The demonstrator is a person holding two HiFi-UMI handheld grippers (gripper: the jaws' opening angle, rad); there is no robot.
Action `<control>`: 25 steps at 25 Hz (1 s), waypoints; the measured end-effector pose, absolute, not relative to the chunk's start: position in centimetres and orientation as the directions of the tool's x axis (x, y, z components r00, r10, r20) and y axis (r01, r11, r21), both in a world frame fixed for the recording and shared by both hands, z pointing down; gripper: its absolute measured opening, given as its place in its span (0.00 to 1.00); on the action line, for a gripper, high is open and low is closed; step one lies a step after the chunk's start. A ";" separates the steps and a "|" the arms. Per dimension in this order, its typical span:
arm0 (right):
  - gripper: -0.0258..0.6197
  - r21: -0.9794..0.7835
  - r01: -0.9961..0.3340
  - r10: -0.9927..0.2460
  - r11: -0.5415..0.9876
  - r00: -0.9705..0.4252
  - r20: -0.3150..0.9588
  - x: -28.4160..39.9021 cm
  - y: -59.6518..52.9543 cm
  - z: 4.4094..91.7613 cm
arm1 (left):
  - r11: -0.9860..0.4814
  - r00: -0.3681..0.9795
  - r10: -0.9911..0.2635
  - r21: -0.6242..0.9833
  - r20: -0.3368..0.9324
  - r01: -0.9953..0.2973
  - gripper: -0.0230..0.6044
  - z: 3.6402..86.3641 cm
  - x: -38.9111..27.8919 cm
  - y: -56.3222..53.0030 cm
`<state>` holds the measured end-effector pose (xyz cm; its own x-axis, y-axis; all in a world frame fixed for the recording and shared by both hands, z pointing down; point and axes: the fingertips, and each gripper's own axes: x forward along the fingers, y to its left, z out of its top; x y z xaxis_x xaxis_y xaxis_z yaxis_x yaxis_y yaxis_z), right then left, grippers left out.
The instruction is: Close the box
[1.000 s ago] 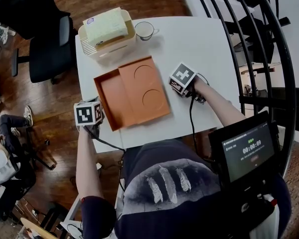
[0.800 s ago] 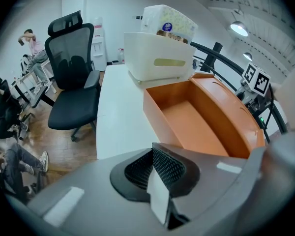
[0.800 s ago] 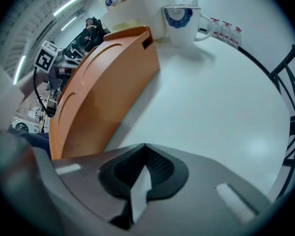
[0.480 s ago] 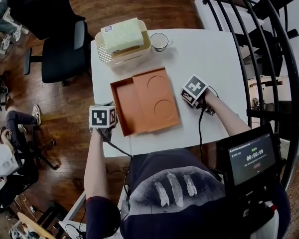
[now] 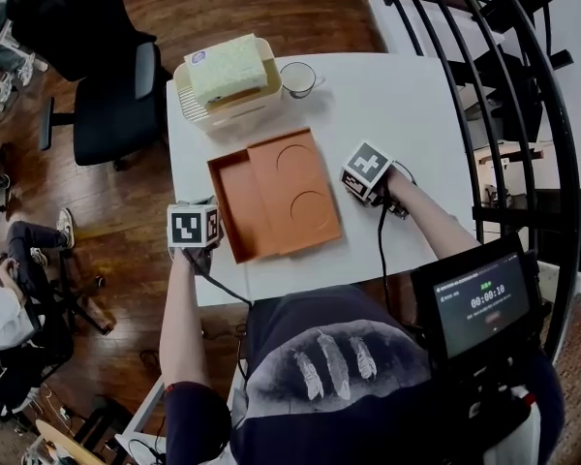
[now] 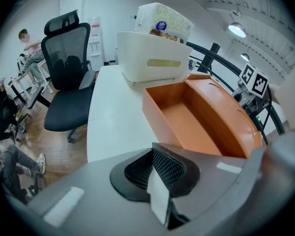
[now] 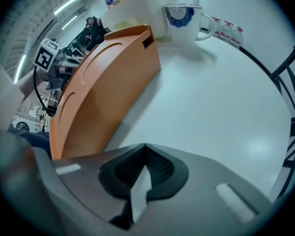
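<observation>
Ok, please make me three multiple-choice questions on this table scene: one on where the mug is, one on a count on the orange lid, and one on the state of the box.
1. Where on the table does the mug stand?
A. At the near edge
B. At the far edge, beside the white basket
C. In the middle

2. How many round recesses does the orange lid show?
A. One
B. Four
C. Two

3. How is the orange box?
A. Partly open
B. Fully shut
C. Lidless

Answers:
1 B: the head view shows the mug just right of the basket, at the far edge.
2 C: two circles show on the lid.
3 A: the lid leaves the box's left part uncovered.
</observation>
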<state>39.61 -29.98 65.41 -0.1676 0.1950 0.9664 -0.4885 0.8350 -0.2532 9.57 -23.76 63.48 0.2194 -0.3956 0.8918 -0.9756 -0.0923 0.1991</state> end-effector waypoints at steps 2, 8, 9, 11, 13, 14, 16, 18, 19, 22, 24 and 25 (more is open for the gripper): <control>0.05 -0.259 -0.496 0.197 0.829 -0.175 0.965 39.7 -30.0 65.4 | -0.098 0.221 -0.396 0.198 0.891 -0.975 0.06 63.4 9.8 -23.9; 0.05 -0.266 -0.503 0.195 0.823 -0.189 0.962 39.7 -30.0 65.4 | -0.120 0.227 -0.388 0.195 0.893 -0.973 0.06 63.4 10.3 -24.1; 0.05 -0.265 -0.502 0.195 0.823 -0.188 0.963 39.7 -30.0 65.4 | -0.122 0.226 -0.386 0.194 0.894 -0.973 0.06 63.4 10.3 -24.1; 0.05 -0.264 -0.500 0.196 0.825 -0.186 0.963 39.8 -30.0 65.3 | -0.125 0.228 -0.383 0.194 0.895 -0.973 0.06 63.3 10.4 -24.1; 0.05 -0.265 -0.499 0.197 0.825 -0.186 0.963 39.8 -30.0 65.3 | -0.126 0.229 -0.382 0.195 0.895 -0.973 0.06 63.3 10.4 -24.2; 0.05 -0.265 -0.499 0.196 0.825 -0.187 0.963 39.7 -30.0 65.3 | -0.126 0.230 -0.382 0.197 0.895 -0.972 0.06 63.3 10.4 -24.2; 0.05 -0.266 -0.500 0.196 0.824 -0.188 0.962 39.7 -30.0 65.3 | -0.127 0.237 -0.382 0.203 0.893 -0.971 0.06 63.3 10.5 -24.3; 0.05 -0.267 -0.501 0.198 0.823 -0.188 0.962 39.7 -30.0 65.4 | -0.132 0.244 -0.379 0.209 0.893 -0.969 0.06 63.4 10.8 -24.4; 0.05 -0.269 -0.502 0.199 0.822 -0.189 0.962 39.7 -30.0 65.4 | -0.135 0.247 -0.378 0.211 0.892 -0.968 0.06 63.4 11.0 -24.5; 0.05 -0.271 -0.507 0.199 0.818 -0.193 0.961 39.7 -30.0 65.5 | -0.147 0.252 -0.376 0.212 0.892 -0.966 0.06 63.4 11.3 -24.6; 0.05 -0.273 -0.511 0.199 0.815 -0.196 0.960 39.7 -30.0 65.5 | -0.154 0.250 -0.373 0.206 0.893 -0.966 0.06 63.5 11.4 -24.7; 0.05 -0.275 -0.512 0.200 0.814 -0.197 0.960 39.7 -30.0 65.5 | -0.157 0.248 -0.372 0.203 0.894 -0.967 0.06 63.5 11.3 -24.7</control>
